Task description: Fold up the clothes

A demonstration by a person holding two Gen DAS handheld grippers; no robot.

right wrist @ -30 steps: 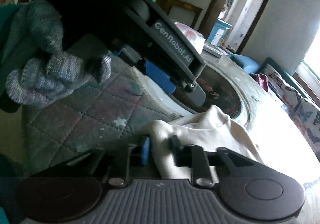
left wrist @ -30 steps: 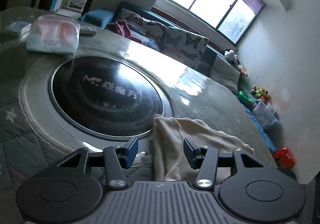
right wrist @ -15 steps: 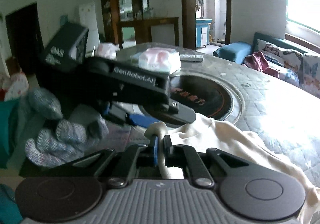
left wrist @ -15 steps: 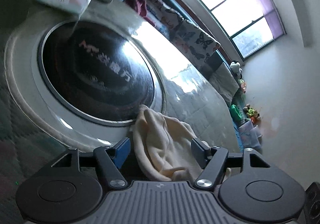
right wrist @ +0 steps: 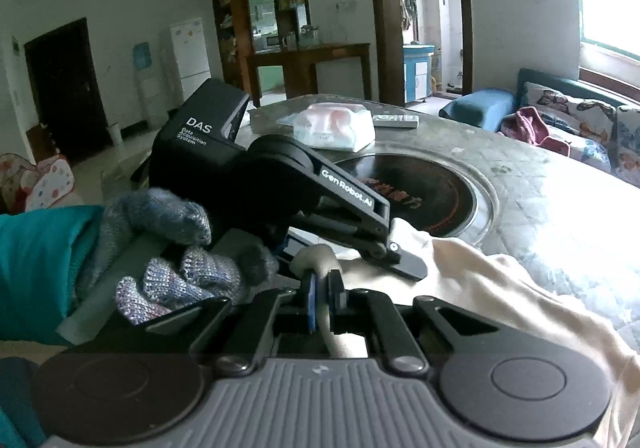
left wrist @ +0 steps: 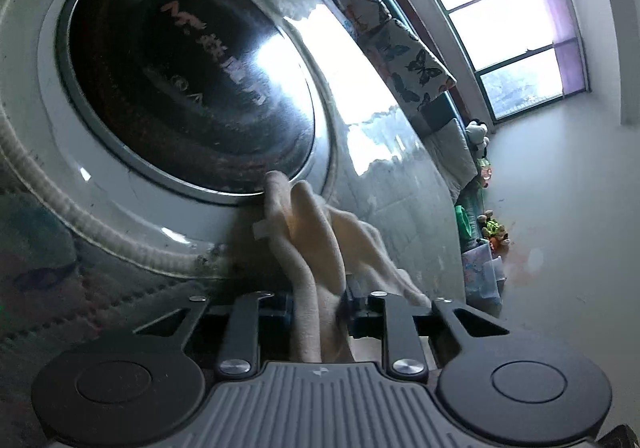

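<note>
Soft, limp cream garment (right wrist: 500,288) bunches easily: right gripper (right wrist: 325,302) pinches its edge, left gripper (left wrist: 320,310) closing around a fold.

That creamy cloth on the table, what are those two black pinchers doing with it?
A person in knitted gloves holds a gripper in each hand and is folding a cream cloth on the round table. The right gripper is pinched shut on a bunched edge of the cloth. The left gripper is just closing its jaws, with another fold of the same cloth between them. The cloth lies crumpled beside the table's dark glass centre, not yet folded.
</note>
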